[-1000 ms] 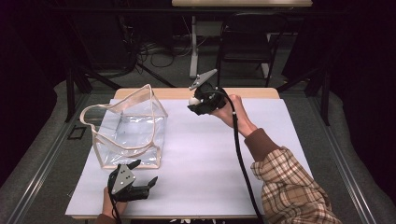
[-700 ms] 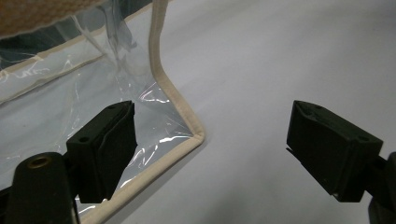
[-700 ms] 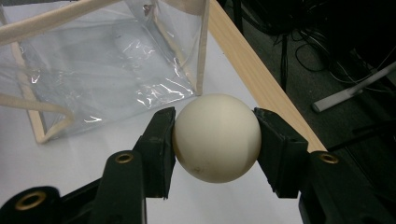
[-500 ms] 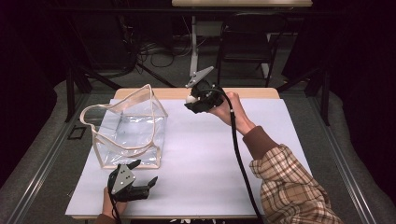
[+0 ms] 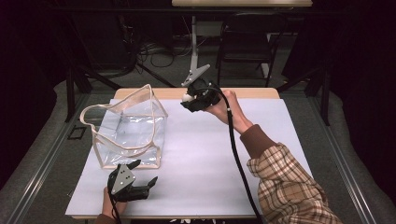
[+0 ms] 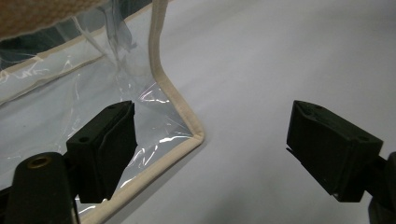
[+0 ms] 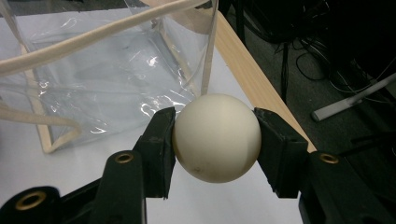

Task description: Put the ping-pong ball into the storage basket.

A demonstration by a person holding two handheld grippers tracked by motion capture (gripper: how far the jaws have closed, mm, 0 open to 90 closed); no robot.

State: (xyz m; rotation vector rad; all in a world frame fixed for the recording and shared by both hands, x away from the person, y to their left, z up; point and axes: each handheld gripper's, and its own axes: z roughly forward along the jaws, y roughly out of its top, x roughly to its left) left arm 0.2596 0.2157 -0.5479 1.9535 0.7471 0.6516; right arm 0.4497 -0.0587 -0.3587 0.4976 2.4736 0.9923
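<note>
A clear plastic bag with beige trim and handles stands open on the left of the white table. My right gripper is raised above the table's far side, to the right of the bag, shut on a cream ball. The bag lies just beyond the ball in the right gripper view. My left gripper rests open at the near edge, in front of the bag's near right corner, nothing between its fingers.
The white sheet covers the table; a wooden strip shows along the far edge. Chairs, stands and cables sit on the dark floor beyond. A plaid sleeve comes in at the bottom right.
The right gripper has lifted slightly and drifted left toward the bag with the ball. The left gripper has stayed put.
</note>
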